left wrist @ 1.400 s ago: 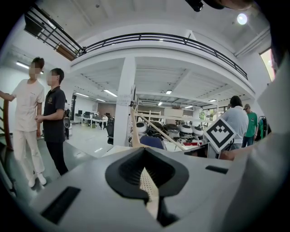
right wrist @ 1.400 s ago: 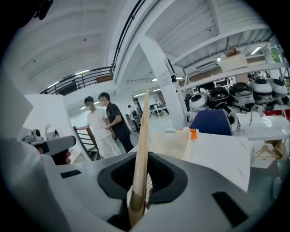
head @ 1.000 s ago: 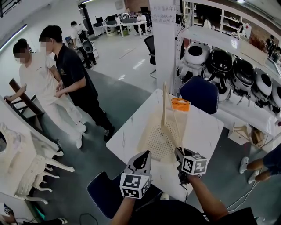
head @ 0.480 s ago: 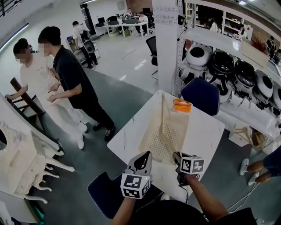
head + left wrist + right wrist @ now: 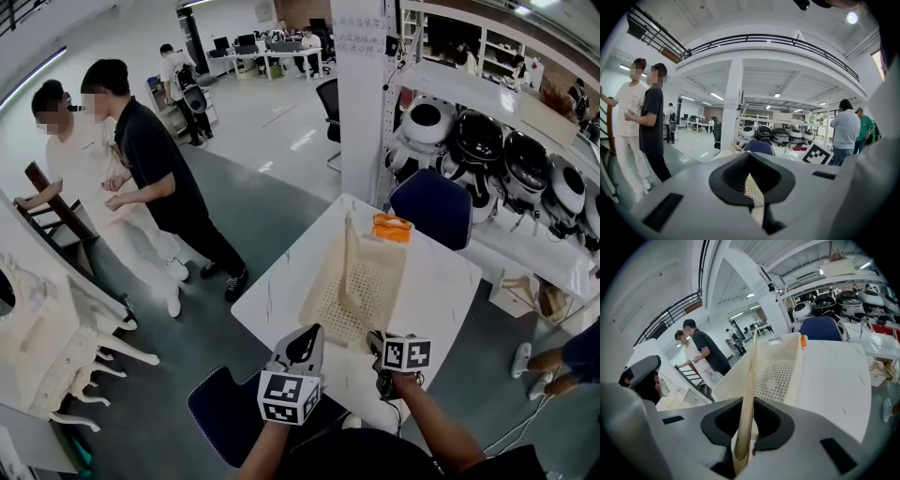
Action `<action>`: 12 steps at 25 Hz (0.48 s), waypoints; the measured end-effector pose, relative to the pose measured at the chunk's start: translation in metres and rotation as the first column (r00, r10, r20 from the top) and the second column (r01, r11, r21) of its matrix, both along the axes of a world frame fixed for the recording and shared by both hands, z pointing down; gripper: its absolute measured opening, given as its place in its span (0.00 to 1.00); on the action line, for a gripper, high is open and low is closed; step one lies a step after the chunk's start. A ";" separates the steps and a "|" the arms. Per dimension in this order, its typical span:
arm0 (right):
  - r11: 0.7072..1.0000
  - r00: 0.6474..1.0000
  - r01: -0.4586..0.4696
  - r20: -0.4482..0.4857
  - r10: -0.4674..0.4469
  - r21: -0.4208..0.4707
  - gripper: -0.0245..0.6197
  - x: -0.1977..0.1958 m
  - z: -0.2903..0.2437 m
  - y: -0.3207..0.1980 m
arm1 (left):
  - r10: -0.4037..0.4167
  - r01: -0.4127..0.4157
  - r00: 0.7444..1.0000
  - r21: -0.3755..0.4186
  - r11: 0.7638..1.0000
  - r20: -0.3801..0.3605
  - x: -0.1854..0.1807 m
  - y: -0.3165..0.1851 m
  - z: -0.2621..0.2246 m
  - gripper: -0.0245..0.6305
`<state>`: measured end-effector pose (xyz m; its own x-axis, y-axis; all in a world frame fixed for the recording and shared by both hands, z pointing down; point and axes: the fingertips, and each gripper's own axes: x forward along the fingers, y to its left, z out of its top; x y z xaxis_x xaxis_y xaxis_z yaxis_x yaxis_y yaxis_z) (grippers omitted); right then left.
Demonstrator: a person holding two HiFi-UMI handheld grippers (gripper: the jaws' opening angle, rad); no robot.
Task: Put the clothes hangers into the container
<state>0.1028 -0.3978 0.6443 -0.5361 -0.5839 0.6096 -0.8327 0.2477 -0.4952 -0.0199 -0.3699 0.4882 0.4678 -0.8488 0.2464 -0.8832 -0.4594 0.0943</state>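
Observation:
A cream perforated container [image 5: 323,302] lies on the white table [image 5: 441,291]. My right gripper [image 5: 375,339] is shut on a wooden clothes hanger [image 5: 349,272], which stands nearly upright over the container's near half. In the right gripper view the hanger [image 5: 750,390] rises from between the pressed jaws of the gripper [image 5: 743,446], with the container [image 5: 783,376] just beyond. My left gripper [image 5: 305,337] hovers at the table's near edge, left of the right one, shut and holding nothing. In the left gripper view the left gripper [image 5: 751,178] shows only a sliver of the container between its jaws.
An orange object [image 5: 392,228] sits at the container's far end. A blue chair [image 5: 431,204] stands behind the table, a dark chair [image 5: 220,408] at its near corner. Two persons [image 5: 141,178] stand at the left by white furniture [image 5: 47,347]. Shelves with round shells [image 5: 487,145] line the right.
The right gripper has shifted slightly left, and the hanger has come lower over the container. The left gripper has barely moved.

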 end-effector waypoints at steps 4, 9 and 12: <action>1.000 1.000 0.008 -0.008 -0.008 -0.011 0.14 -0.001 0.003 0.000 | -0.003 0.003 1.000 0.002 1.000 -0.002 -0.001 -0.001 0.000 0.04; 1.000 1.000 0.015 -0.012 -0.015 -0.007 0.15 -0.001 0.003 -0.001 | 0.000 0.000 1.000 -0.003 1.000 -0.001 0.001 0.000 0.000 0.04; 1.000 1.000 0.020 -0.019 -0.019 0.002 0.15 -0.001 0.003 -0.001 | 0.002 -0.002 1.000 -0.003 1.000 0.000 0.002 0.000 0.001 0.04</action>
<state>0.1023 -0.3987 0.6472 -0.5356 -0.5750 0.6185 -0.8371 0.2651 -0.4785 -0.0178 -0.3695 0.4889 0.4694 -0.8472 0.2487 -0.8824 -0.4607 0.0959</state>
